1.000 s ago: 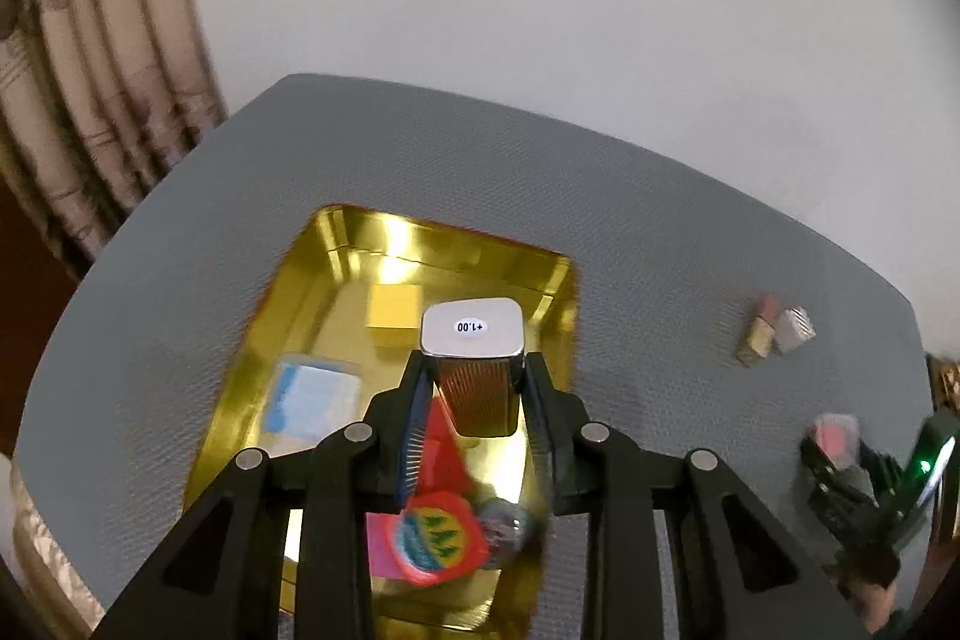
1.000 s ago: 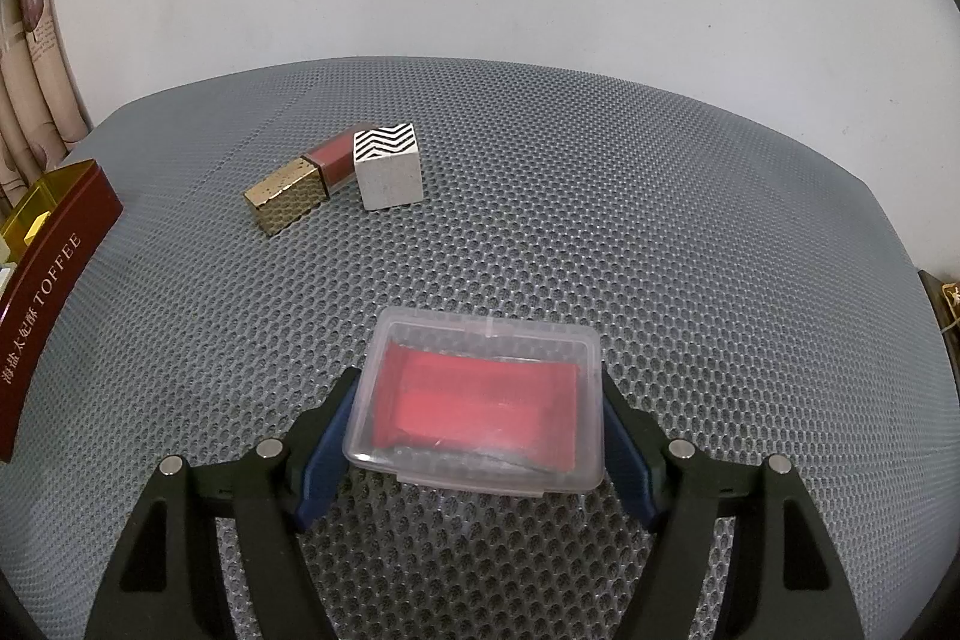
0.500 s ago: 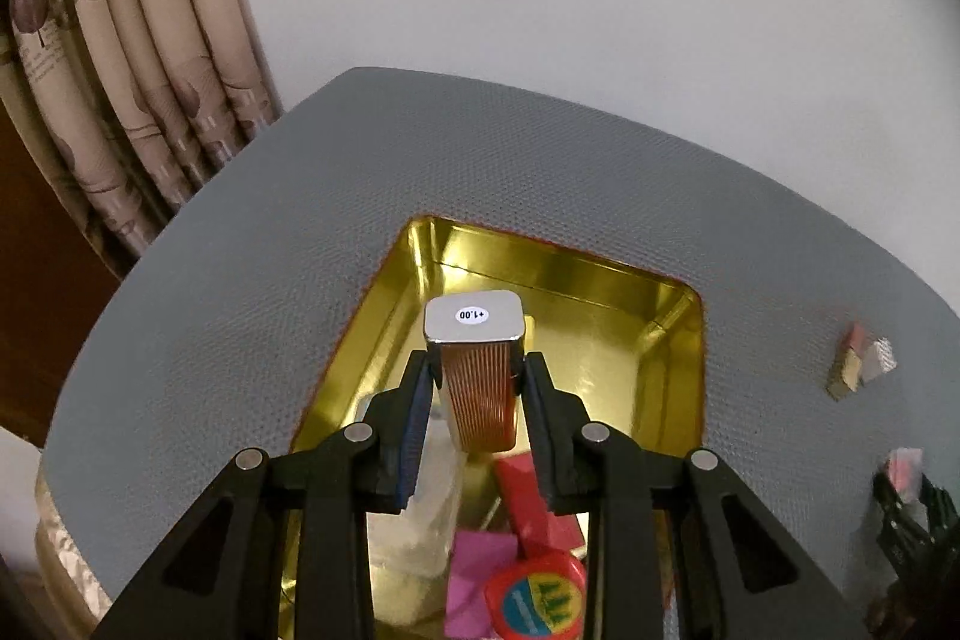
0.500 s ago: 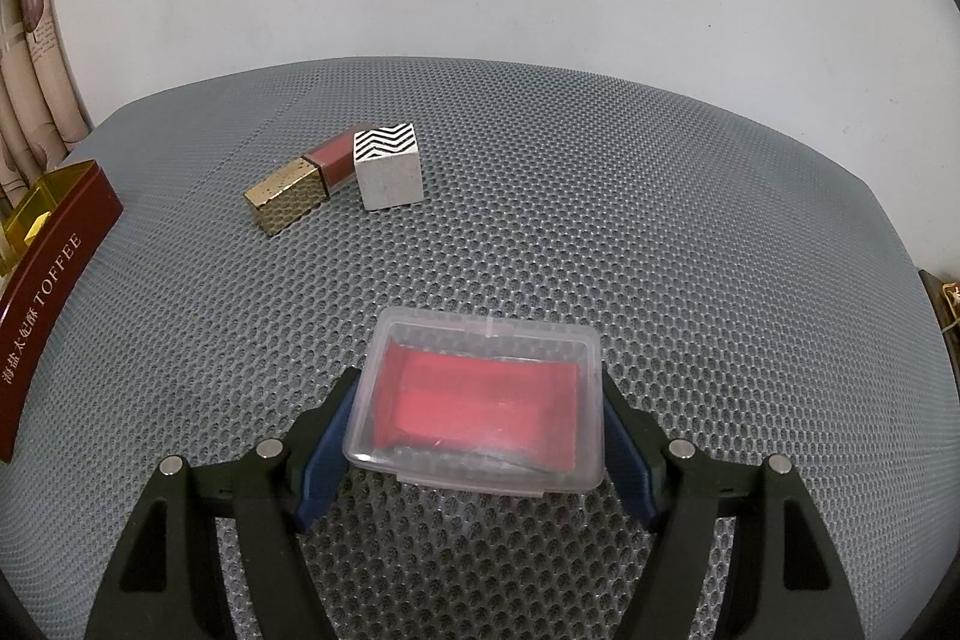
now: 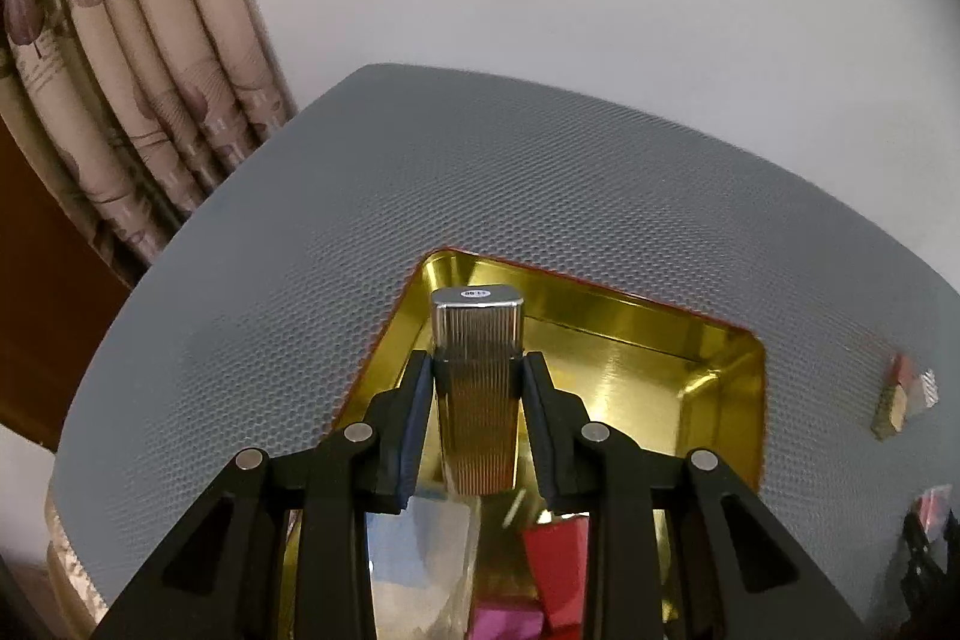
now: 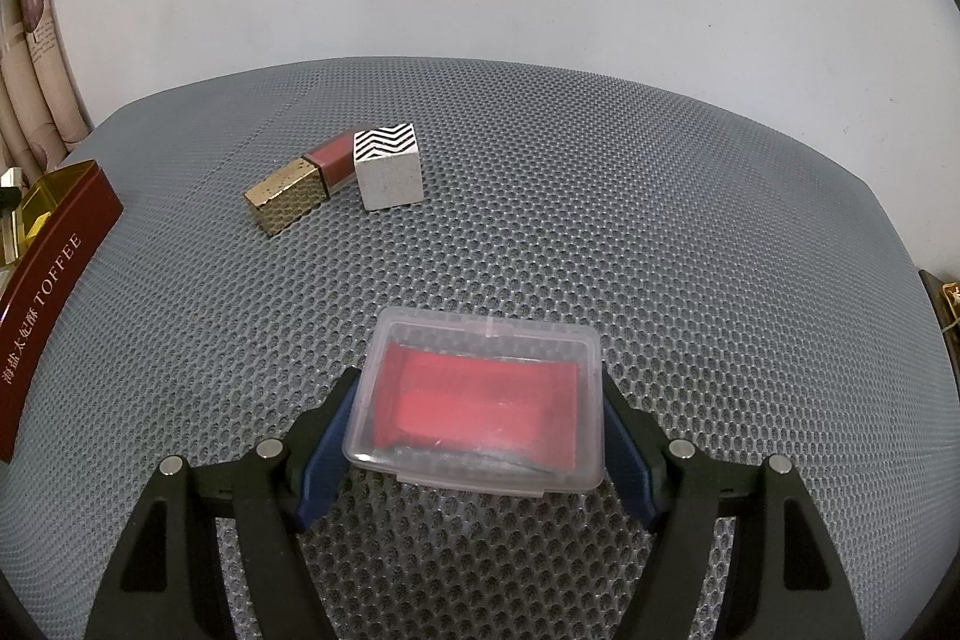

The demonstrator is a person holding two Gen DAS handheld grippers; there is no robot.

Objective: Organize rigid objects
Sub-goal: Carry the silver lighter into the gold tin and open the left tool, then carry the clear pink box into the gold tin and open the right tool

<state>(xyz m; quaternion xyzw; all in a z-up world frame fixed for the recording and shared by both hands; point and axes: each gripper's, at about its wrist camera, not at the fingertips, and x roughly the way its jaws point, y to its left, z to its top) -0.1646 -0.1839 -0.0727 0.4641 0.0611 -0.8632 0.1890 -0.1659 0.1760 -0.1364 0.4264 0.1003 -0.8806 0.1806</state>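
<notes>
Left gripper (image 5: 477, 376): pinches a ribbed metal case (image 5: 478, 388) by its sides; pads pressed on it; the case stands upright, capped end away from the camera, above the tin's left far corner.
Tin (image 5: 708, 340): gold inside, red outside, lettered TOFFEE; open on the grey mesh mat (image 5: 420, 196); holds red and pink pieces (image 5: 558, 562) and a clear pack (image 5: 420, 568) at its near end, partly hidden by the gripper.
Right gripper (image 6: 480, 415): closed on a clear plastic box (image 6: 480, 400) with a red insert; pads on its two short sides; right of the tin, well apart.
Lipstick (image 6: 306, 178): gold cap, red body; lies on the mat right of the tin, touching the cube.
Cube (image 6: 389, 166): white, zigzag top; just beyond the lipstick from the tin.
Curtain (image 5: 120, 70): patterned; behind the mat, left of the tin.
</notes>
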